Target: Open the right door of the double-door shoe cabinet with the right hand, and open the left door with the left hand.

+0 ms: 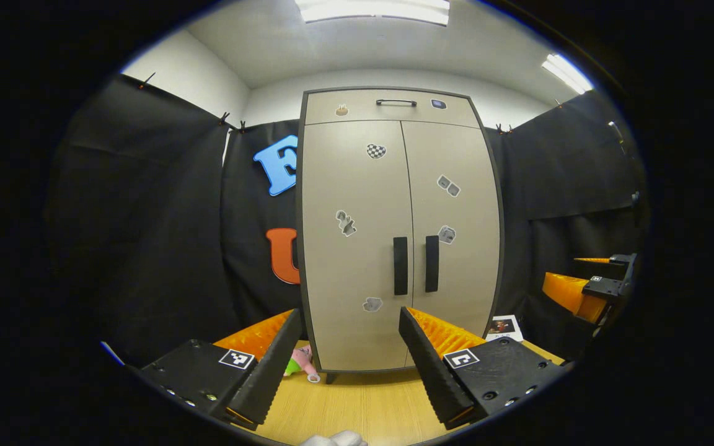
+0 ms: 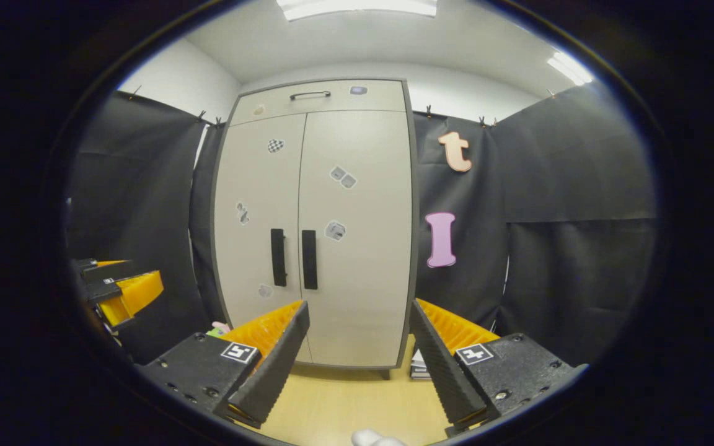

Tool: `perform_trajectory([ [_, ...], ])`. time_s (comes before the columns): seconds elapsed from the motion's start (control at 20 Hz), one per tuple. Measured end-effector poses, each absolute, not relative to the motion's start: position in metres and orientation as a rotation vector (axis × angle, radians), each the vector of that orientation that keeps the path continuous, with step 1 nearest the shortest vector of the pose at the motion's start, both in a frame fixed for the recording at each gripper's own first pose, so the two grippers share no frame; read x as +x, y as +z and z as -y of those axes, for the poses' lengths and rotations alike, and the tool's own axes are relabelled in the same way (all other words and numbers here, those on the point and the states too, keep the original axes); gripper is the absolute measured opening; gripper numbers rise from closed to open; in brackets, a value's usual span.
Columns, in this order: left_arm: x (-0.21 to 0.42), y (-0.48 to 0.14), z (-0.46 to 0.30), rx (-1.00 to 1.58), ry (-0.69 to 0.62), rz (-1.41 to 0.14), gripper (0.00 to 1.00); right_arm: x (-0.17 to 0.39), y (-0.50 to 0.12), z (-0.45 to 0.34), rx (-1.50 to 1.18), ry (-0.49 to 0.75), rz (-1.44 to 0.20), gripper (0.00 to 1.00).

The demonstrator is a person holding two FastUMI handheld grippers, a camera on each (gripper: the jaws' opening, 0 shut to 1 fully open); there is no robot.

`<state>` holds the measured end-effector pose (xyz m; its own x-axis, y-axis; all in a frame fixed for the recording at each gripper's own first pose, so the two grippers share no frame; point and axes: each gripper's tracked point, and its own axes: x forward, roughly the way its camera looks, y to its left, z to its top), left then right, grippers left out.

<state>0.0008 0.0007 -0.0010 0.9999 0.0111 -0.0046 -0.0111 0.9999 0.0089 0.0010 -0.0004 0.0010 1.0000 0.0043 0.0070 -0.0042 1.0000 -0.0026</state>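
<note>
The double-door shoe cabinet stands upright on the light wooden desk, both doors closed and flush, with a drawer strip across its top. Its two dark vertical handles sit side by side at the centre seam: the left door handle and the right door handle. That pairing suits the task, since each hand can reach its own handle without crossing the other.

In the left gripper view, the left gripper is held well back from the cabinet, aimed roughly at the left door. Its jaws stand wide apart and hold nothing, touching nothing. In the right gripper view, the right gripper is likewise spread wide and empty, pointed at the right door, well apart from the handle.

A small pink and green plush toy lies by the cabinet's left foot, and some printed papers rest at its right side. Neither door looks started; the approach is probably the step in hand.
</note>
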Motion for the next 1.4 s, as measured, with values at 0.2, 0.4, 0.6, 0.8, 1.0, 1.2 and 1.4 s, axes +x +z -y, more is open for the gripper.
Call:
perform_trajectory([
  [0.2,0.003,-0.002,-0.002,0.011,0.014,-0.007,0.95,0.002,-0.001,0.0,-0.007,0.004,0.0,1.0],
  [0.4,0.003,-0.002,-0.003,0.012,0.017,-0.008,0.95,0.005,-0.001,-0.002,-0.01,0.008,-0.003,1.0],
  [0.6,0.001,-0.003,-0.005,0.013,0.019,-0.009,0.95,0.016,-0.004,-0.007,-0.011,0.016,-0.008,1.0],
  [0.8,-0.002,-0.002,-0.014,0.022,0.036,-0.01,0.95,0.045,-0.003,-0.018,-0.003,0.03,-0.007,1.0],
  [1.0,-0.009,-0.007,-0.02,0.016,0.061,-0.022,0.95,0.093,-0.006,-0.038,-0.013,0.04,-0.021,1.0],
  [1.2,-0.016,-0.011,-0.028,0.019,0.092,-0.033,0.95,0.157,-0.008,-0.063,-0.013,0.049,-0.043,1.0],
  [1.4,-0.024,-0.011,-0.036,0.018,0.135,-0.04,0.95,0.21,-0.001,-0.084,-0.014,0.046,-0.031,1.0],
])
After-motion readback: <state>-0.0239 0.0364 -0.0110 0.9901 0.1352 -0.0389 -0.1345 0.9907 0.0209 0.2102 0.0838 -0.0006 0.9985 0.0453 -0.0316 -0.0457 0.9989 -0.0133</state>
